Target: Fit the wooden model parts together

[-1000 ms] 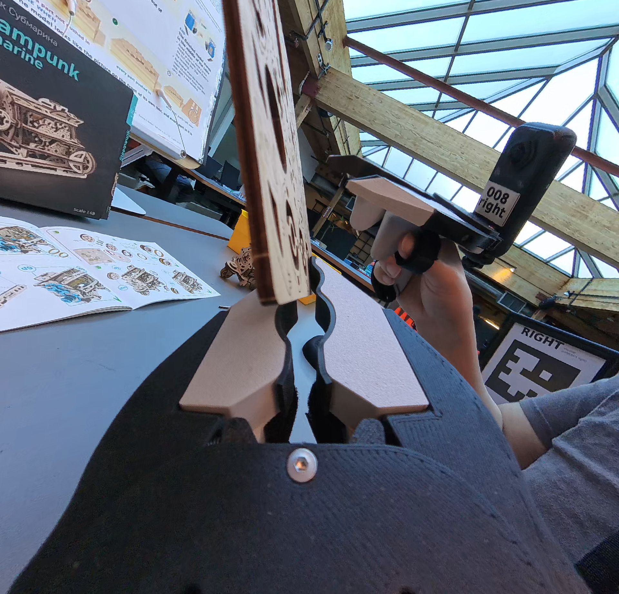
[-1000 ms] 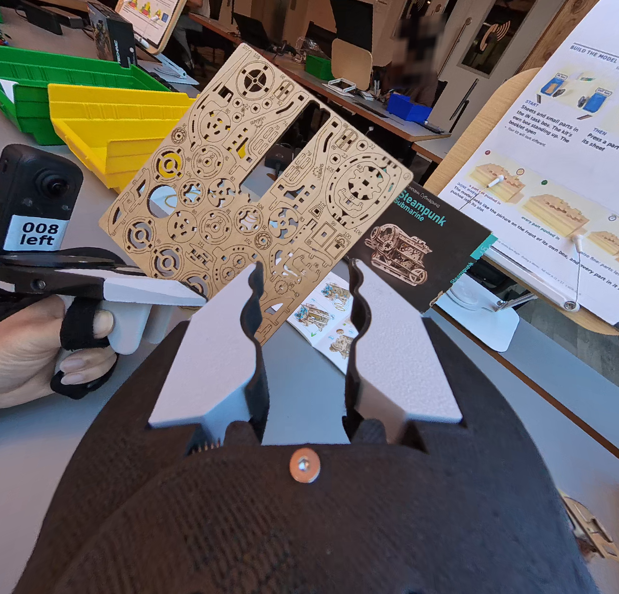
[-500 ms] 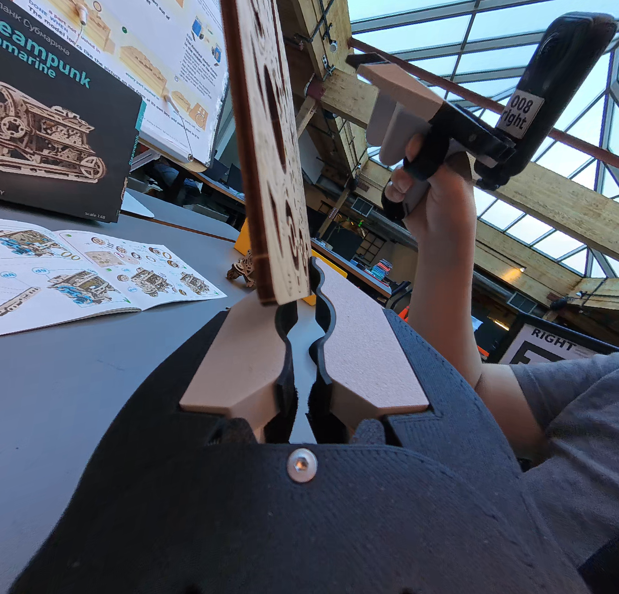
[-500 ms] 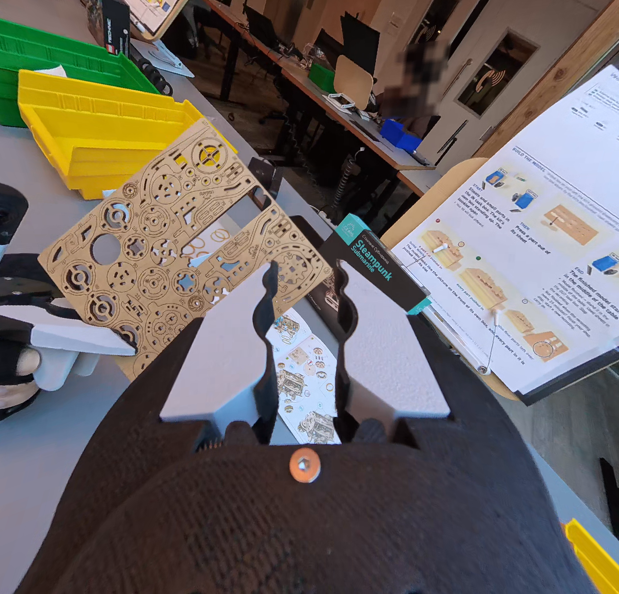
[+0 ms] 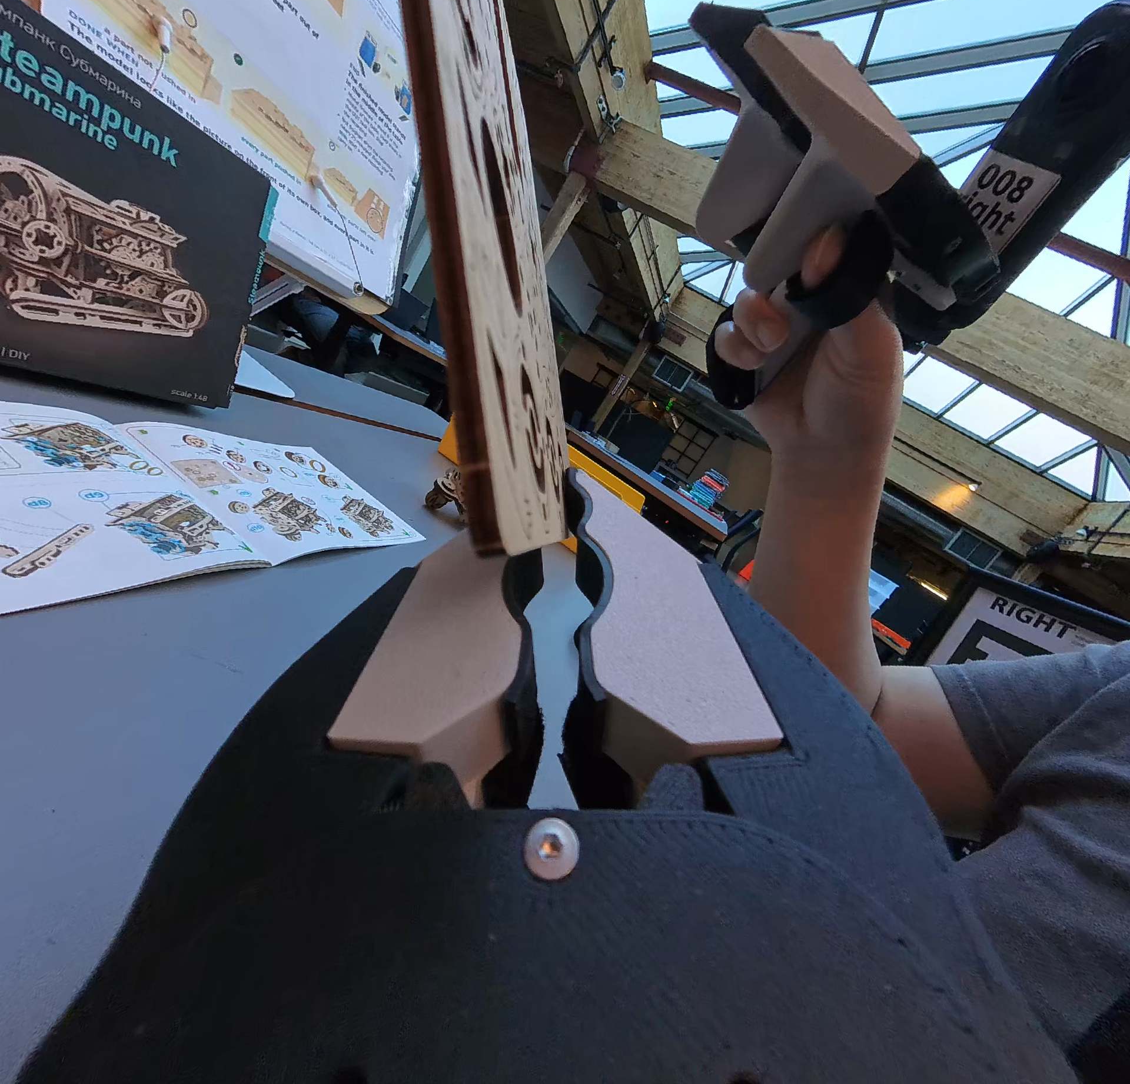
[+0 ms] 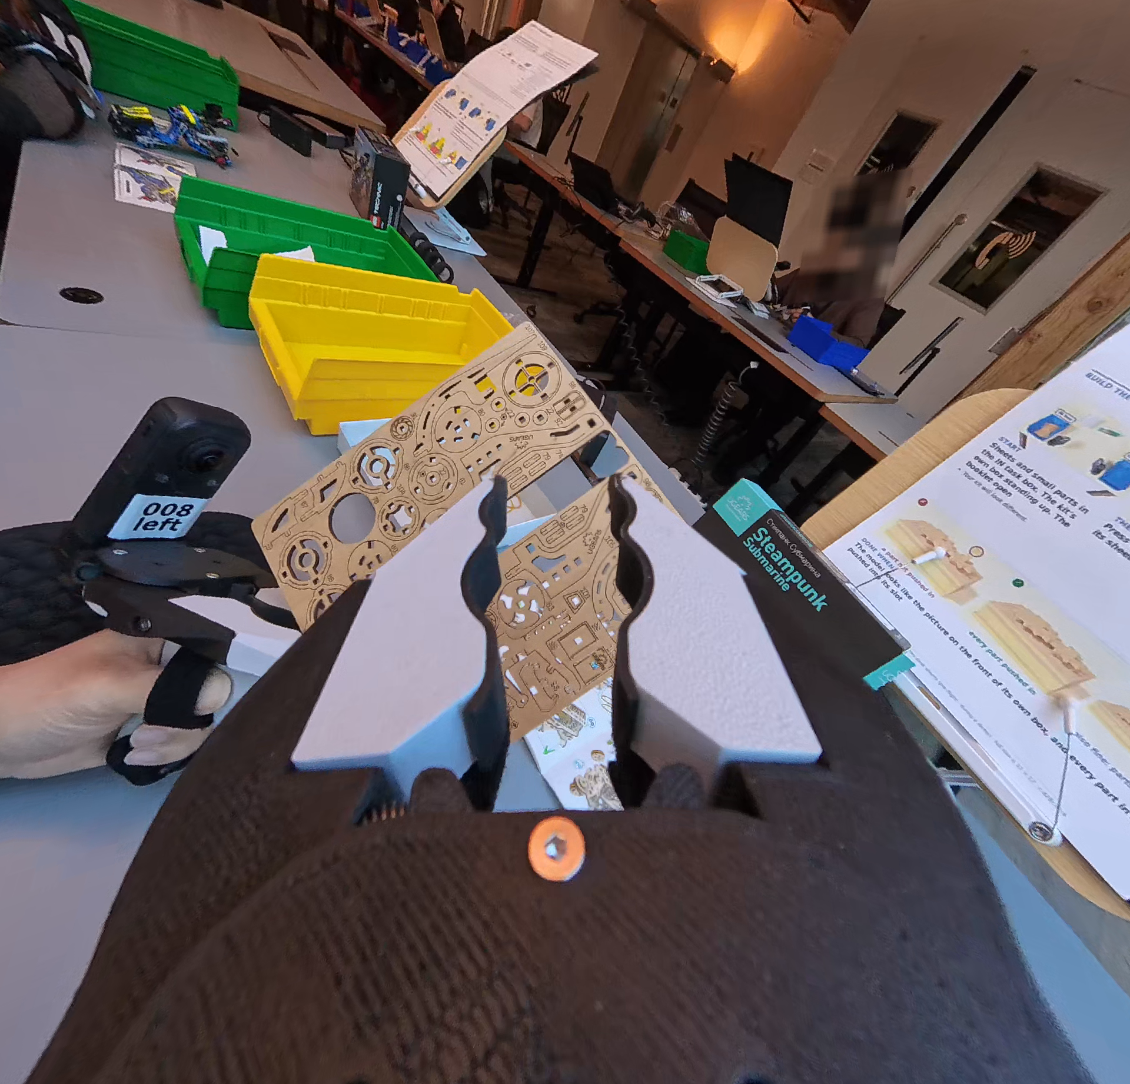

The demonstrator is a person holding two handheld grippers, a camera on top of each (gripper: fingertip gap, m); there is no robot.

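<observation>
A thin laser-cut plywood parts sheet (image 6: 440, 498) is held upright above the grey bench (image 5: 122, 718), its lower corner clamped between the fingers of the left gripper (image 5: 553, 541). The right gripper (image 6: 556, 492) is raised above the sheet and to its right, its fingers apart and empty.

The sheet is judged light and fairly stiff across its face, but fragile: it is riddled with cut-outs, and several parts have already been pressed out, so narrow webs could be snapped by twisting. It is best gripped at the solid outer border, as is done now; individual parts should be pushed out squarely, close to their retaining tabs, rather than levered.

An open instruction booklet (image 5: 183, 504) lies flat on the bench beneath the sheet, and the dark kit box (image 5: 116, 247) stands behind it before a propped instruction board (image 6: 1009, 596). A small wooden sub-assembly (image 5: 445, 492) sits on the bench just beyond the sheet. Yellow (image 6: 367, 345) and green bins (image 6: 275, 235) lie farther off. Nothing is seen between the right gripper and the sheet.
</observation>
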